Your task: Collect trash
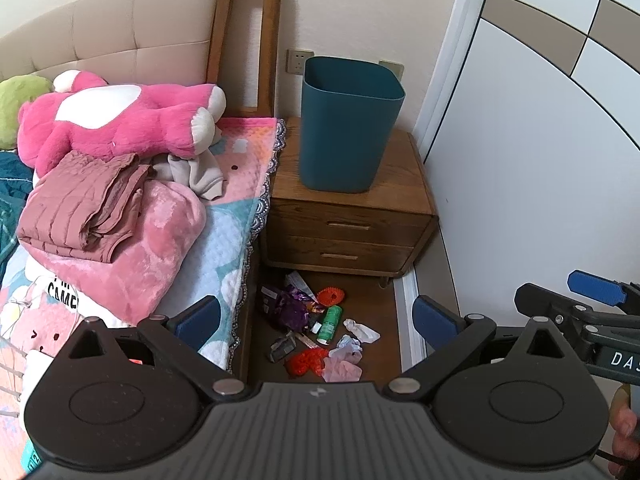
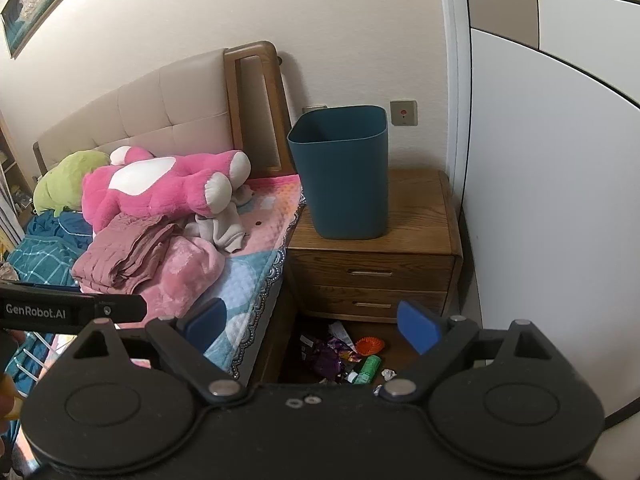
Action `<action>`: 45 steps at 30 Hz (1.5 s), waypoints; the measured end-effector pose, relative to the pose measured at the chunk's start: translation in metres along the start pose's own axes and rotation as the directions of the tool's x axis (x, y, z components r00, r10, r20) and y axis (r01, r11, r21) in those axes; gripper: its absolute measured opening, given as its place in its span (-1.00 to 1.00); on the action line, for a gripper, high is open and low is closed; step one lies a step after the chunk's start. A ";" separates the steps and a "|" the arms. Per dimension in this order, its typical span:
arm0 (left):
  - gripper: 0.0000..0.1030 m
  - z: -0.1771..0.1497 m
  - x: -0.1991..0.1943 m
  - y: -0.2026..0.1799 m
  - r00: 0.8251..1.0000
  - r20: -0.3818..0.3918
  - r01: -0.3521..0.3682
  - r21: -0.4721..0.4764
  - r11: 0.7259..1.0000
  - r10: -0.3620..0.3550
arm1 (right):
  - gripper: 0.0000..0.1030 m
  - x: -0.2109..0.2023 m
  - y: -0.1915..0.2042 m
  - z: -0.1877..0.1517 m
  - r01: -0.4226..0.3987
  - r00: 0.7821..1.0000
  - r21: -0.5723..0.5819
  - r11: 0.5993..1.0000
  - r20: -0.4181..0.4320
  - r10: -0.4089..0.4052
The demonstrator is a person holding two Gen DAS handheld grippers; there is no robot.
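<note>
A heap of trash lies on the wooden floor in front of the nightstand: a purple wrapper [image 1: 289,308], a green bottle [image 1: 330,323], red mesh pieces [image 1: 307,361], crumpled white tissue [image 1: 360,330]. The heap also shows in the right wrist view [image 2: 332,354]. A dark teal waste bin [image 1: 347,126] [image 2: 342,172] stands upright on the nightstand. My left gripper [image 1: 318,316] is open and empty, high above the trash. My right gripper [image 2: 312,326] is open and empty, also above it; it shows at the right edge of the left wrist view [image 1: 592,292].
A wooden nightstand [image 1: 352,220] with two drawers stands between the bed [image 1: 224,248] and a white wardrobe door [image 1: 540,160]. On the bed lie a pink plush toy [image 1: 120,120], folded clothes [image 1: 84,204] and a pink blanket. The floor gap is narrow.
</note>
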State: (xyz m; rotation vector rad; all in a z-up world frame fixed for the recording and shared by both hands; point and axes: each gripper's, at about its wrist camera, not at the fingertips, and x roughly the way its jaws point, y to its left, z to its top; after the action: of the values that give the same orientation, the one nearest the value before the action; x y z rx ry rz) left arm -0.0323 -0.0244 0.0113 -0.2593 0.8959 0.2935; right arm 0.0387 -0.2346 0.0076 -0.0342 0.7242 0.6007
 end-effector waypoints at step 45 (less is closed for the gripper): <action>0.99 0.005 -0.005 -0.004 0.999 0.039 -0.018 -0.012 1.000 0.019 | 0.80 0.000 -0.008 -0.001 -0.039 0.999 0.029 0.999 0.024 0.038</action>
State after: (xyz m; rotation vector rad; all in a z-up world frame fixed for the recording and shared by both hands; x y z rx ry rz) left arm -0.0295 -0.0272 0.0185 -0.2549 0.8591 0.3198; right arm 0.0424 -0.2413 0.0058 0.0136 0.7123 0.6261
